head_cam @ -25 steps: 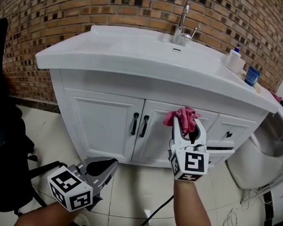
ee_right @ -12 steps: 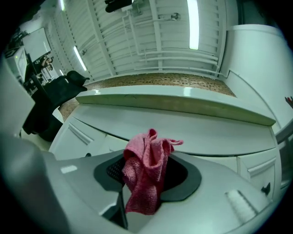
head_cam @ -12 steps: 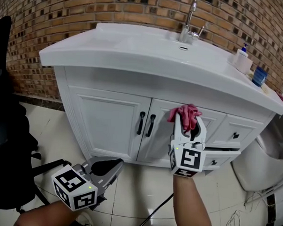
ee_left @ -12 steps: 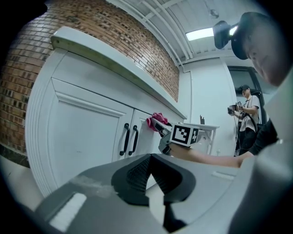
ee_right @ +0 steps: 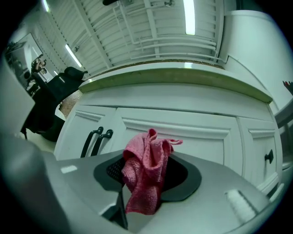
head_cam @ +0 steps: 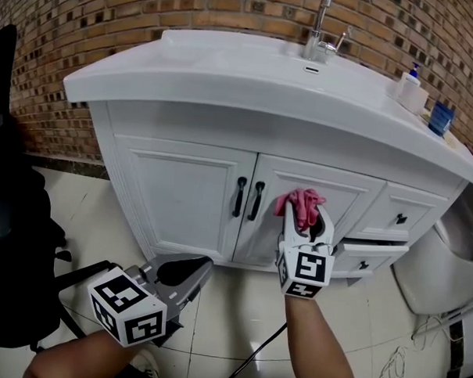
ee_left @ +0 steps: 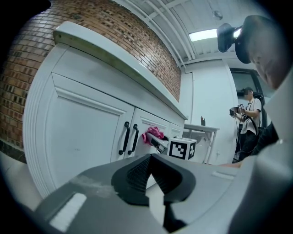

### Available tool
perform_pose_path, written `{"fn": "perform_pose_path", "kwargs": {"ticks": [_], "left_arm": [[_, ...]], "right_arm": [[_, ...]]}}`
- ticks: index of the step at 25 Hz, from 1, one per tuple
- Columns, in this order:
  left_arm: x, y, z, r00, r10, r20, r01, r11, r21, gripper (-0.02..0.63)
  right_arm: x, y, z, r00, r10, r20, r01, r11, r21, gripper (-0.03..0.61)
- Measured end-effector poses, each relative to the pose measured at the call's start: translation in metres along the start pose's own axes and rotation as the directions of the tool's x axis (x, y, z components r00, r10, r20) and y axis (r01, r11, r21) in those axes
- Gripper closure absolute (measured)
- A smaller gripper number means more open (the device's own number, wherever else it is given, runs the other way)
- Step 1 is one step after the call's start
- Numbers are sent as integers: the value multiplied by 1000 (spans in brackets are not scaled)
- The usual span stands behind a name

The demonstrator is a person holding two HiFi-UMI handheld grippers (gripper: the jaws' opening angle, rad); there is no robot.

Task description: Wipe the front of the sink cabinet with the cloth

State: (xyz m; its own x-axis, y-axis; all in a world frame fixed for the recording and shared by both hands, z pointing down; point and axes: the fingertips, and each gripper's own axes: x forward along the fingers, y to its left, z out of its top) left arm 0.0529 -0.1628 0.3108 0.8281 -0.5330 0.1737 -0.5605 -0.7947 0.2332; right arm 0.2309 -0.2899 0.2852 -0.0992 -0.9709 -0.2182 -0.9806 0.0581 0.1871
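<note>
The white sink cabinet (head_cam: 181,197) has two doors with black handles (head_cam: 247,198) and drawers on the right. My right gripper (head_cam: 302,214) is shut on a pink cloth (head_cam: 300,203), held against or just in front of the right door near its top. In the right gripper view the cloth (ee_right: 145,171) bunches up between the jaws, with the door panel (ee_right: 192,137) close behind. My left gripper (head_cam: 187,272) hangs low at the left, above the floor and away from the cabinet. Its jaws are shut and hold nothing (ee_left: 153,180).
A faucet (head_cam: 322,31), soap bottle (head_cam: 413,90) and blue cup (head_cam: 441,119) stand on the countertop. A white toilet (head_cam: 441,256) sits at the right. A black chair (head_cam: 15,237) stands at the left. A lower drawer (head_cam: 374,257) looks slightly pulled out. Another person (ee_left: 247,114) stands far off.
My right gripper with the cloth has slid down and a little left on the right door. The head view has shifted slightly; the left gripper stays low.
</note>
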Motion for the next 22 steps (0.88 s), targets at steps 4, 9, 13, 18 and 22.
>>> {"fn": "perform_pose_path", "kwargs": {"ticks": [4,9,13,18,22], "left_arm": [[0,2,2,1000,5,3,-5,1000,-2,607],[-4,4,1,1000,6,-2,-6,1000,-6,607],[-7,7,2,1000,9,-1,-9,1000,-14,607],[-9,8,0,1000,8,-9,-8,1000,-22,607],[-10,13,-1,1000,10,-15,-11,999,-42,607]], "right_arm": [[-5,8,-27,999,3,-38,-4,1000,-8,398],[-15,19,-74,994,13,-110,-13,1000,0,399],[-24,27,-117,983,16,-185,-15,1000,9,399],[-37,39,-176,951,41,-308,-35,999,25,399],[-46,50,-220,915,67,-398,-57,998,37,399]]}}
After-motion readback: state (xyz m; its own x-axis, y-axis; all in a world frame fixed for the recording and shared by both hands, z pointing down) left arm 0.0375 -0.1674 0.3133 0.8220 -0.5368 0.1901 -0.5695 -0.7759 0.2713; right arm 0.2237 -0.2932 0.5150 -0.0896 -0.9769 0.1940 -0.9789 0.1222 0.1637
